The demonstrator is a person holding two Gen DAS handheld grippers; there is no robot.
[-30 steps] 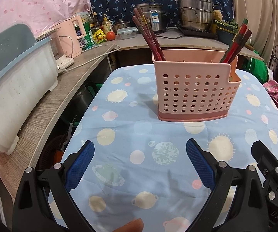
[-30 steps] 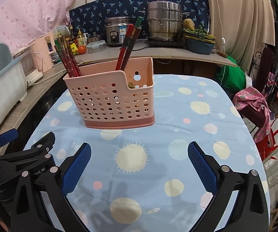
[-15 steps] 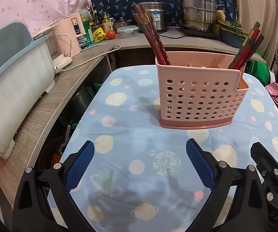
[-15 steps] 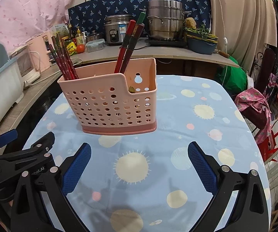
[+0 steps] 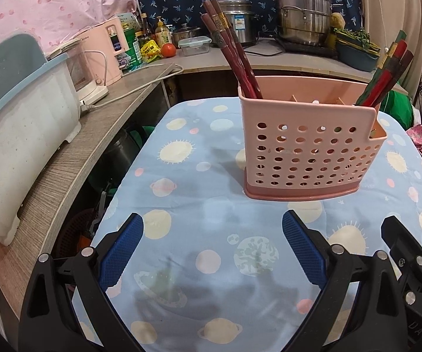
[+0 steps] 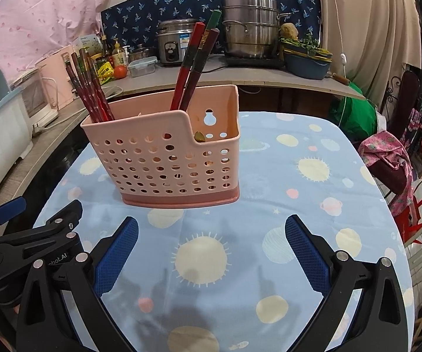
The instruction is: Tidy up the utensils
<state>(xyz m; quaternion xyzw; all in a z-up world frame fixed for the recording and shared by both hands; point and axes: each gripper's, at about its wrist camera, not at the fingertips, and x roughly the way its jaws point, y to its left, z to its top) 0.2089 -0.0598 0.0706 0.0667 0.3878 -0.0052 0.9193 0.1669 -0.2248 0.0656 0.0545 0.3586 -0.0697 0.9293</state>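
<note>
A pink perforated utensil basket stands on the blue planet-print tablecloth; it also shows in the right wrist view. Dark red chopsticks lean in its left compartment, and red, green and brown chopsticks lean at its right end. In the right wrist view these are the left bundle and the taller bundle. My left gripper is open and empty, short of the basket. My right gripper is open and empty, also short of it.
A counter runs along the left and back with a white-and-blue bin, a pink appliance, bottles, a tomato, a rice cooker and a steel steamer pot. A chair with pink cloth stands right of the table.
Both grippers have risen and come a little closer to the basket, which now looks larger and sits lower in both views. Both stay open and empty.
</note>
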